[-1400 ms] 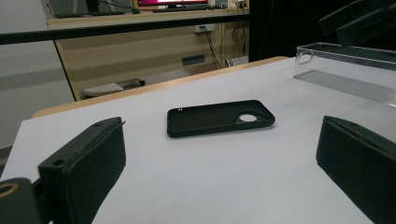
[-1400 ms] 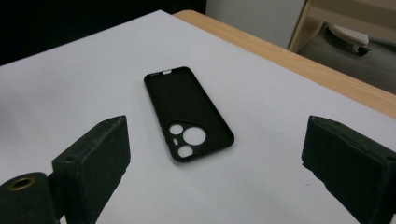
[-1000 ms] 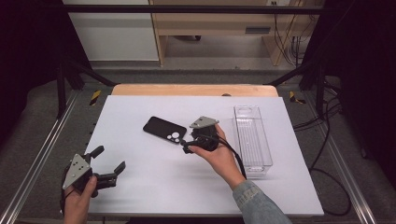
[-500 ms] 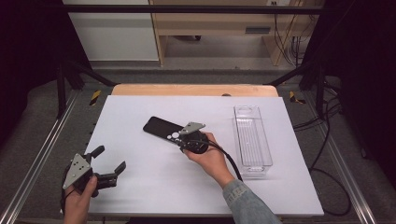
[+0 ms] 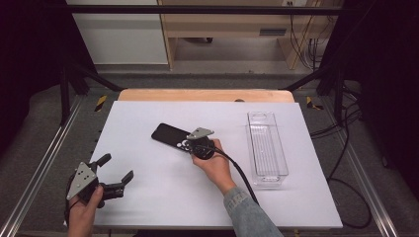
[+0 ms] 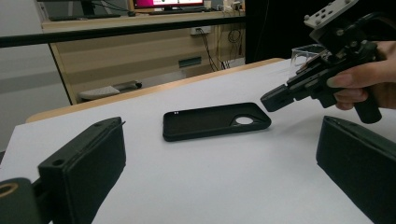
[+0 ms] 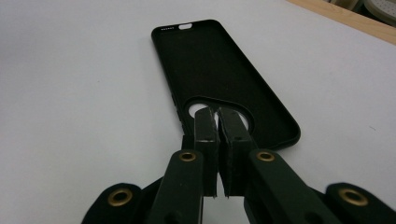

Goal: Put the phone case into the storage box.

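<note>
phone case (image 7: 219, 74) flat on table (image 5: 163, 197); right tongs (image 7: 215, 114) together over its camera hole; left tongs (image 5: 117, 170) apart, well away.

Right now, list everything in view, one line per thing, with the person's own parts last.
phone case: one, black, lying open side up near the middle of the table, its camera cut-out toward the right gripper.
clear tray: one, transparent, long and narrow, on the right part of the table, apart from the case.
table: one, white top with a wooden strip along the far edge.
cables: several, black, on the floor to the right of the table.
left gripper: one, black, fingers wide apart, held at the near left corner, nothing between them.
right gripper: one, black, fingers just closed together, over the case's camera cut-out; whether they pinch its rim is unclear.
</note>
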